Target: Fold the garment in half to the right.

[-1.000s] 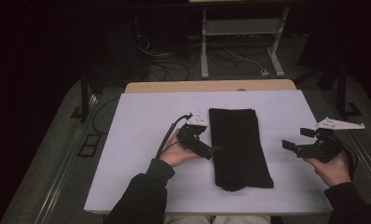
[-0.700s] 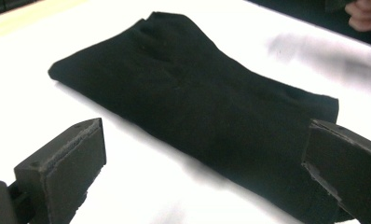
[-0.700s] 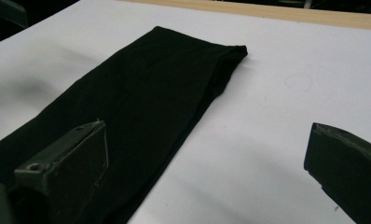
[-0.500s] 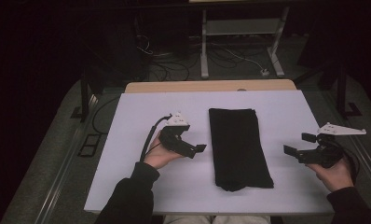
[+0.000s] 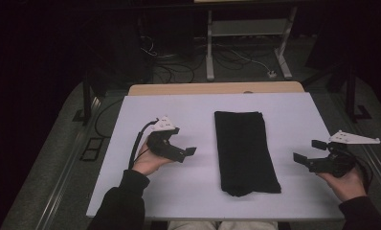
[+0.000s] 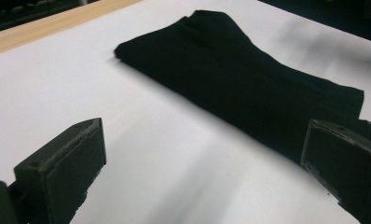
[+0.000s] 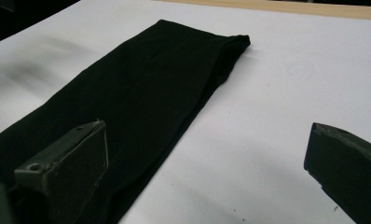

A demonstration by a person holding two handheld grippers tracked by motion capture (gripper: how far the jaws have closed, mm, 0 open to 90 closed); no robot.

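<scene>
At the left, the left claw (image 5: 183,152) is held just above the white worktop (image 5: 193,115), released, its jaws standing wide apart with nothing between them. It is kept a little apart from the folded black cloth (image 5: 246,151), and bare worktop is seen between the two.

The cloth lies flat in the middle of the worktop, folded into a long band that runs away from the person. It is judged to be light, soft and limp, so it will probably sag and unfold when lifted at one point. A hold on the near corners, or along a long folded edge, is advised, one claw on each side.

At the right, the right claw (image 5: 309,152) is likewise released and empty, well apart from the cloth. Nothing else is seen on the worktop, so no obstacle is expected.
</scene>
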